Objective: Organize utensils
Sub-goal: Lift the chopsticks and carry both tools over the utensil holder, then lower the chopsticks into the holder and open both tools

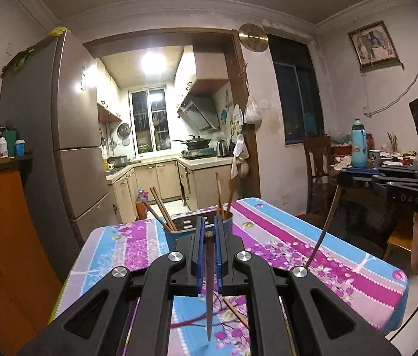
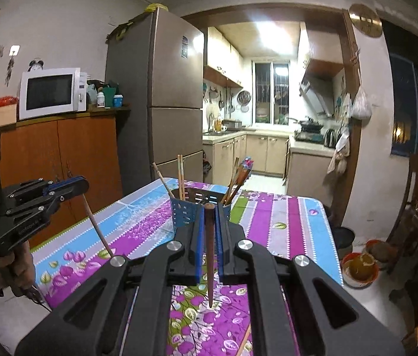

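Observation:
In the left wrist view my left gripper [image 1: 209,221] is shut on a dark chopstick [image 1: 209,281] that hangs point-down above the table. Just beyond it stands a blue slotted utensil holder [image 1: 171,237] with several chopsticks leaning in it. My right gripper [image 1: 343,175] shows at the right, shut on a thin brown chopstick [image 1: 324,231]. In the right wrist view the right gripper [image 2: 209,207] clamps that brown chopstick [image 2: 209,255] upright before the holder [image 2: 183,212]. The left gripper [image 2: 82,185] is at the left with its chopstick [image 2: 97,228]. A loose chopstick [image 1: 235,311] lies on the cloth.
The table [image 2: 297,222] wears a purple, blue and pink flowered cloth. A fridge [image 2: 164,89] and an orange cabinet [image 2: 60,154] with a microwave [image 2: 51,93] stand to the left. A chair [image 1: 317,160] and a cluttered side table [image 1: 357,160] are at the right. Bowls [image 2: 357,268] sit on the floor.

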Demonstrator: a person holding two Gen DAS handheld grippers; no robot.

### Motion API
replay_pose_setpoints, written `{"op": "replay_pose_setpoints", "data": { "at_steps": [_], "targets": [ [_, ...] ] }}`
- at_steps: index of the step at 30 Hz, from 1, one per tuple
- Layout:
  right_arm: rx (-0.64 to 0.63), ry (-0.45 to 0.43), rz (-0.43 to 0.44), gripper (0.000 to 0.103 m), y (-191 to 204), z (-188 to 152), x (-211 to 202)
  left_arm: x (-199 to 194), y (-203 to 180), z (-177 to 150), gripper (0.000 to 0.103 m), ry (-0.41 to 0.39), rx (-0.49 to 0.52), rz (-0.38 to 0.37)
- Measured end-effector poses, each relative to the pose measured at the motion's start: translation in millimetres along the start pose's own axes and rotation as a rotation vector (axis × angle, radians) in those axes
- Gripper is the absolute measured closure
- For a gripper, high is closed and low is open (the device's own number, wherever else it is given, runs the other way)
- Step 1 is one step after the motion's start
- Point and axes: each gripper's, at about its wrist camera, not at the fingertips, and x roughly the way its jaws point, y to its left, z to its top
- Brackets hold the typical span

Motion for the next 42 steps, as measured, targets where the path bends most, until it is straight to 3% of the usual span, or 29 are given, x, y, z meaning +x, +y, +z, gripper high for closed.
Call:
{"op": "replay_pose_setpoints", "data": {
  "at_steps": [21, 36, 42],
  "targets": [
    [0.076, 0.056, 0.021, 0.098, -23, 116, 74, 68, 61, 114, 0.095, 0.003, -0.113, 0.036],
    [0.066, 0.036, 0.002, 0.098, -24, 151, 127, 130, 71, 132, 0.095, 0.004, -0.140, 0.057],
    [0.072, 0.052, -0.004, 0.098, -31, 150, 153, 152, 79, 128, 0.095, 0.005, -0.145, 0.064]
  ]
}}
